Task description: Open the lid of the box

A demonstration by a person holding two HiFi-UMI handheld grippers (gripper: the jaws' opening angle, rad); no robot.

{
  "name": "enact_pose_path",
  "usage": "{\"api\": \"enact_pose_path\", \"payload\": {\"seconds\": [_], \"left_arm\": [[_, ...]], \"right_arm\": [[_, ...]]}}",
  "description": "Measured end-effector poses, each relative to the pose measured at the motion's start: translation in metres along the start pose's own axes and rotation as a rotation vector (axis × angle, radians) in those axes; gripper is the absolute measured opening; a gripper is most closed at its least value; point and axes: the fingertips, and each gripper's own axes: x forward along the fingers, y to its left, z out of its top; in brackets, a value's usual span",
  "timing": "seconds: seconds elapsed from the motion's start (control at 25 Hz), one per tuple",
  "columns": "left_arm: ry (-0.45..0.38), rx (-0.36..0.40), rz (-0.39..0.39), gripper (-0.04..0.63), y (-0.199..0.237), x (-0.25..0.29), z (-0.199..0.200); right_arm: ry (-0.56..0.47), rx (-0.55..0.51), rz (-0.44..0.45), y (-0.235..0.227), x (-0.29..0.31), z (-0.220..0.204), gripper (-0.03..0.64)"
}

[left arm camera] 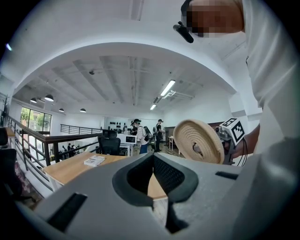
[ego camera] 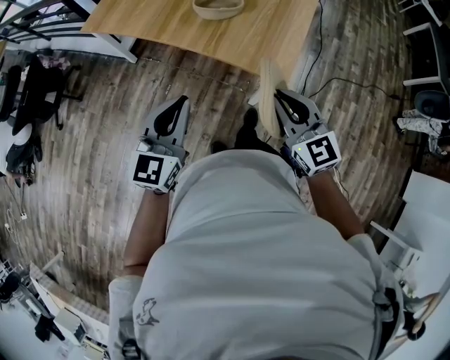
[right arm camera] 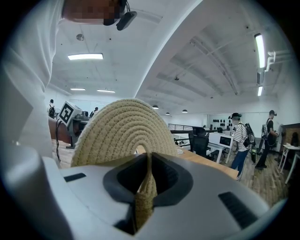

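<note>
Right gripper view shows the right tool (right arm camera: 147, 161) clamped on the rim of the woven lid (right arm camera: 119, 129), held upright and well clear of the box (ego camera: 218, 7), which sits back from the table's (ego camera: 162, 28) near edge and is probably already open. The left tool (left arm camera: 153, 161) is closed and empty.

Open office: desks (left arm camera: 70, 168), monitors (left arm camera: 130, 139), chairs (left arm camera: 110, 144)
</note>
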Motion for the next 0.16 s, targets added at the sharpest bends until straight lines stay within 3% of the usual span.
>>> {"api": "enact_pose_path", "payload": {"seconds": [0.16], "left_arm": [[0.003,-0.003,-0.004,0.008,0.0031,0.0016,0.0007]], "right_arm": [[0.004,-0.004,0.006,0.0014,0.0051,0.0025,0.037]]}}
